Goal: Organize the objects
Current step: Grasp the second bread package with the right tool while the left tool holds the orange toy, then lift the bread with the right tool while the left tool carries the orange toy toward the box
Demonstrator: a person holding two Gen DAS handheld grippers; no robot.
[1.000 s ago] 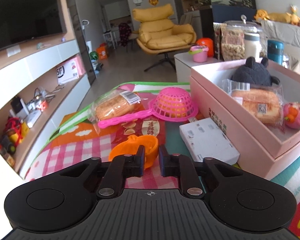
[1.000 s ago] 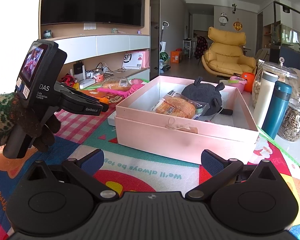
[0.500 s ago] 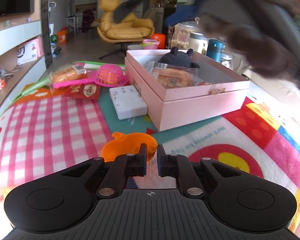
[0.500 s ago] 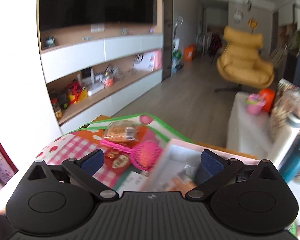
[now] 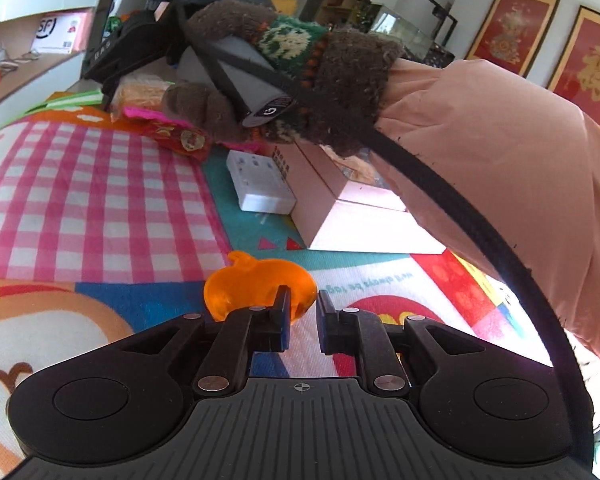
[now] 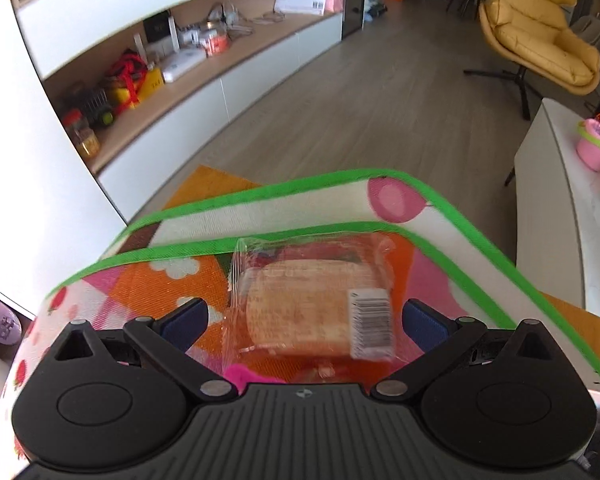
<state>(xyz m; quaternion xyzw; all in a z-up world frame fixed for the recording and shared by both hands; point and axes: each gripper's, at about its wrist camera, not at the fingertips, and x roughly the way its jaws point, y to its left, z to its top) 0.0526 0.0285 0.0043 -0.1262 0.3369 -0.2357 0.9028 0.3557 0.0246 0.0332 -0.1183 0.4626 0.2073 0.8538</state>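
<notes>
My left gripper (image 5: pixel 302 312) is shut on the rim of an orange pumpkin-shaped bowl (image 5: pixel 256 286) and holds it above the colourful play mat (image 5: pixel 100 192). My right gripper (image 6: pixel 303 316) is open, its fingers spread on either side of a wrapped bread bun (image 6: pixel 312 304) that lies near the mat's far corner. In the left wrist view the right gripper is held by a gloved hand (image 5: pixel 300 76) over the bun (image 5: pixel 144 92). The pink box (image 5: pixel 340 204) stands at the right, mostly hidden by the pink sleeve.
A white flat box (image 5: pixel 260 184) lies beside the pink box. A red snack packet (image 5: pixel 176 136) and a pink strainer handle (image 6: pixel 248 376) lie near the bun. The mat's green edge (image 6: pixel 476 240) is just beyond the bun, with floor below.
My left gripper pulled back towards the near side with the orange bowl. My right gripper swung across over the pink box to the far left and came down around the bun.
</notes>
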